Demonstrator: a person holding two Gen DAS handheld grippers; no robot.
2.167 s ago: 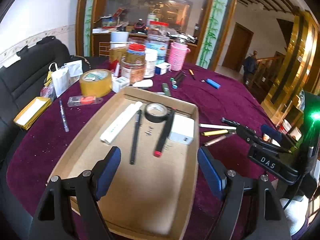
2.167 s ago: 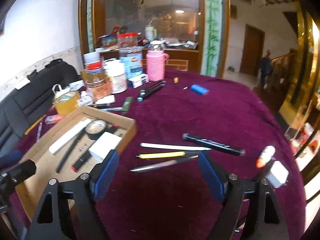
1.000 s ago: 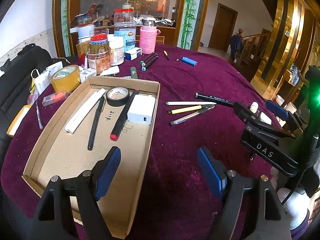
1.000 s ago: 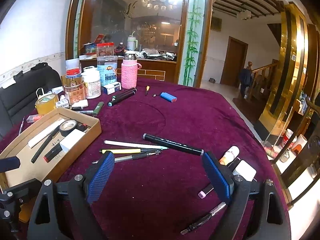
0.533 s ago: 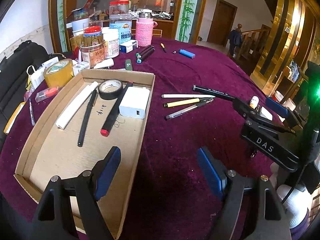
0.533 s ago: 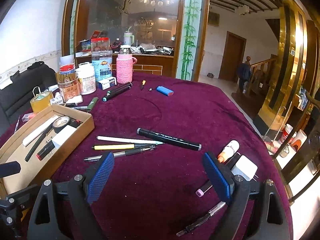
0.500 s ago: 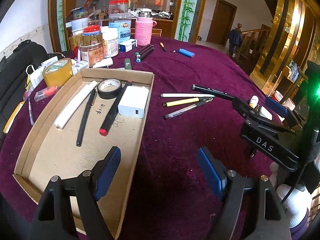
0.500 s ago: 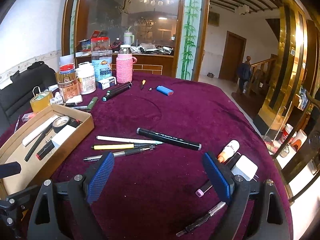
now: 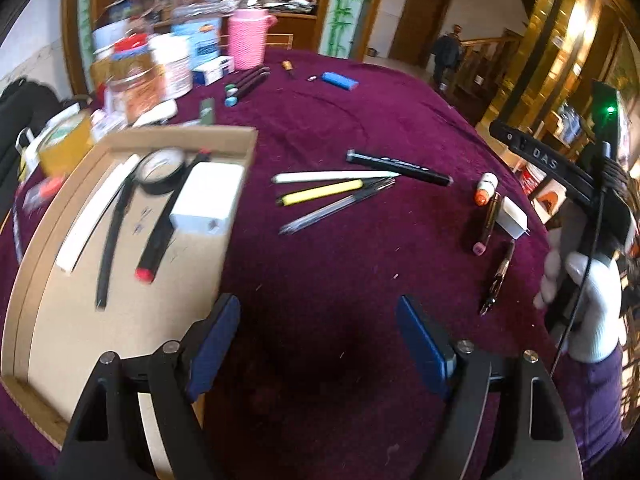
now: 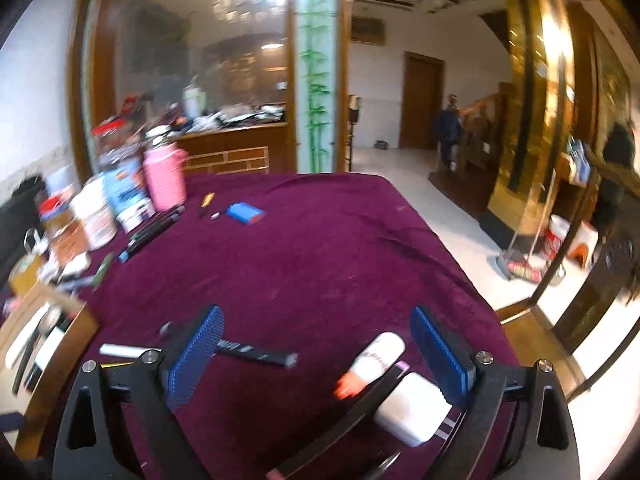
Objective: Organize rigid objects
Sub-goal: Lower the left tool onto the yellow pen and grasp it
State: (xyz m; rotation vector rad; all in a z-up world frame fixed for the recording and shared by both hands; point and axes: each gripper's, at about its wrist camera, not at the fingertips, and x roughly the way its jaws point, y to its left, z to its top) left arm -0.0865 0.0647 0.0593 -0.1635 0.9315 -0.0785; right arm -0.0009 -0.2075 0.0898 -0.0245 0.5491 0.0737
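Burgundy velvet covers the bench (image 9: 360, 112), which stands in a wood-panelled room with a bamboo-painted pillar, a glazed partition and a doorway behind. Jars, a pink wrapped flask (image 9: 248, 42) and tape crowd the far left corner.

At the left, a cardboard tray (image 9: 240, 168) already holds a white bar, a tape roll, dark pens and a white adapter. Loose items are still out on the cloth: a black marker (image 9: 398, 167), a white stick, a yellow pen and a clear pen lying side by side near the tray's right wall.

Closest to the right hand-held gripper (image 10: 316, 356) is a small white bottle with an orange cap (image 10: 370, 364). It lies between the spread, empty fingers, nearer the right one, its long axis slanting from cap at lower left to base at upper right, so roughly along the approach rather than across it. A white plug (image 10: 412, 412) and a thin pen sit touching or just beside it, which may crowd a pinch.

Also released and holding nothing, the left hand-held gripper (image 9: 320, 348) hovers over bare cloth beside the tray, well apart from that bottle. The right hand looks better placed.
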